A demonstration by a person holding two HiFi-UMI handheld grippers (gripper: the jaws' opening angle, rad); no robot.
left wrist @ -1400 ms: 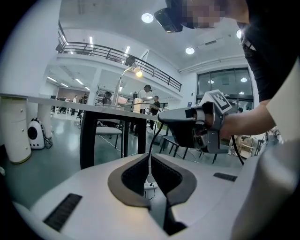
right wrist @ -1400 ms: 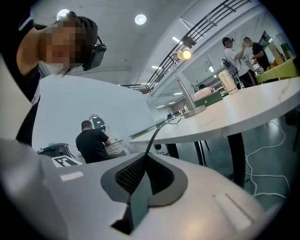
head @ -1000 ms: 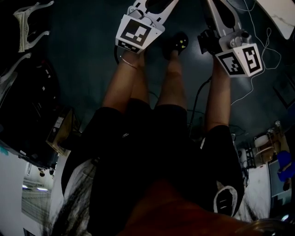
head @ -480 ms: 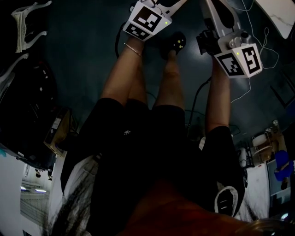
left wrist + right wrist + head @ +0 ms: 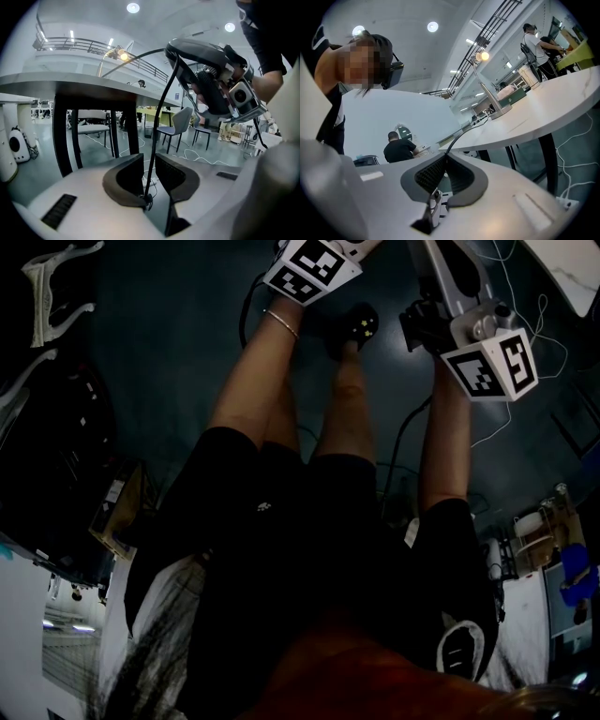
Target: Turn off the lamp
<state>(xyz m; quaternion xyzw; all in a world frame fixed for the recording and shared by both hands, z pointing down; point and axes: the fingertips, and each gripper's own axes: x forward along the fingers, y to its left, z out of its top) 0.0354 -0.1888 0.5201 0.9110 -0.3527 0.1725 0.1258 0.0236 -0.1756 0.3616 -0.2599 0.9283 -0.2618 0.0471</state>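
Observation:
The lamp [image 5: 482,56] glows on the white table [image 5: 543,117], and its base [image 5: 501,110] stands far from both grippers. Its black cord [image 5: 461,133] runs from the table into my right gripper [image 5: 446,169], which is shut on it. A small pale piece [image 5: 434,202] sits on the cord just behind those jaws. In the left gripper view the same cord [image 5: 161,112] drops from the right gripper's body [image 5: 220,89] and passes through my left gripper [image 5: 150,171]. The left jaws stand apart around the cord without pressing it. The lit lamp [image 5: 123,55] shows above the tabletop.
The head view looks down on the person's legs over a dark floor [image 5: 169,352], with both marker cubes [image 5: 314,263] [image 5: 492,362] near the top. White cables [image 5: 525,324] trail on the floor. Black table legs [image 5: 63,136], chairs [image 5: 180,124] and people at far tables surround us.
My left gripper has slid up the head view, and its cube now reaches the picture's top edge. The right gripper has stayed in place.

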